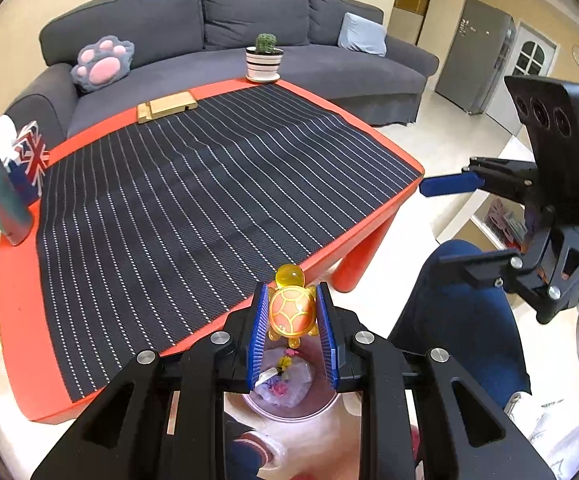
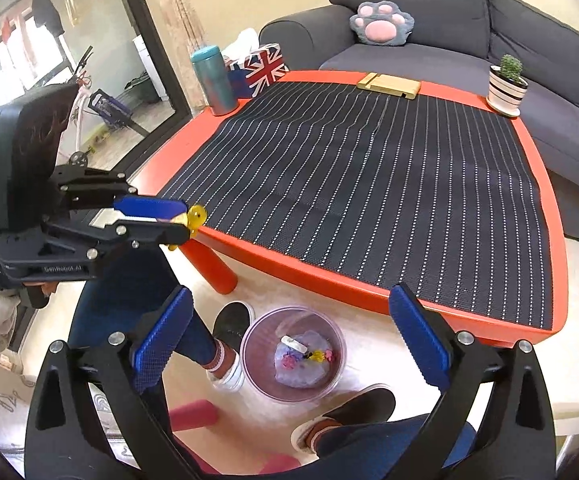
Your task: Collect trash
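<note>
Bright, even indoor light; sharp centre, fisheye-curved dark edges.

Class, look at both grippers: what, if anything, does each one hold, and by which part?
The left gripper holds a yellow toy turtle, pads pressed on the two sides of its shell, above the bin. The right gripper is open and holds nothing.

Your left gripper [image 1: 292, 320]: clamped on toy turtle [image 1: 291, 312] | position: above trash bin [image 1: 289, 410] | beside red table [image 1: 17, 264]

table [image 2: 329, 276] red | mat [image 2: 369, 184] black, white dotted stripes | turtle toy [image 1: 292, 312] orange-yellow | sofa [image 1: 249, 12] grey
</note>
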`<action>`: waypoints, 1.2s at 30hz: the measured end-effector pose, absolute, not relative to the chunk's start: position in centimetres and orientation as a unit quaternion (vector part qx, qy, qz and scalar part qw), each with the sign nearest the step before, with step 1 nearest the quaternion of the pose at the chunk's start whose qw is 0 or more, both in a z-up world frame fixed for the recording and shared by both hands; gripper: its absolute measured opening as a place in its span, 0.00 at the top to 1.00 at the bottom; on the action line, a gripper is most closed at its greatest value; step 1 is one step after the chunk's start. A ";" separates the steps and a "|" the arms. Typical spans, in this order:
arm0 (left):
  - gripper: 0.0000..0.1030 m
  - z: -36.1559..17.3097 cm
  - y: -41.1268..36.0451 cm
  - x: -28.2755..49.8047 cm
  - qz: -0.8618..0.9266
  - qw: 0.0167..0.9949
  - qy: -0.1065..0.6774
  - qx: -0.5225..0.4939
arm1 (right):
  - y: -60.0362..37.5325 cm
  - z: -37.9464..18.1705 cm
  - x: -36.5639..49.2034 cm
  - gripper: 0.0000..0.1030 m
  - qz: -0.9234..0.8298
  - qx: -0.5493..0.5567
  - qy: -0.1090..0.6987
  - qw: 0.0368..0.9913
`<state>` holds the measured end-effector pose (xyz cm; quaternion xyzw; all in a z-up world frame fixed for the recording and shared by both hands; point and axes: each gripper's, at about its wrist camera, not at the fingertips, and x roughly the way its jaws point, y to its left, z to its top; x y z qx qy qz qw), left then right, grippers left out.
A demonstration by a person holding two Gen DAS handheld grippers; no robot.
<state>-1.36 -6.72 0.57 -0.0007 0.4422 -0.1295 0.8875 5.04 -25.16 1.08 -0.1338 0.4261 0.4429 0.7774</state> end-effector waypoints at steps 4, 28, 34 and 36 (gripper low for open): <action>0.77 0.6 -7.4 -1.4 -0.135 0.886 0.443 0.003 | -25.9 1.4 5.2 0.06 0.439 -0.129 0.424 0.782; 0.07 0.4 -5.9 -1.2 -0.108 0.888 0.447 -0.029 | -26.7 2.1 5.2 0.06 0.431 -0.121 0.416 0.791; 0.07 1.4 -4.9 -0.7 -0.089 0.896 0.433 -0.033 | -26.0 3.3 5.7 0.05 0.430 -0.115 0.400 0.802; 0.07 1.7 -4.5 -0.5 -0.085 0.899 0.428 -0.036 | -25.7 3.7 5.9 0.04 0.429 -0.114 0.394 0.805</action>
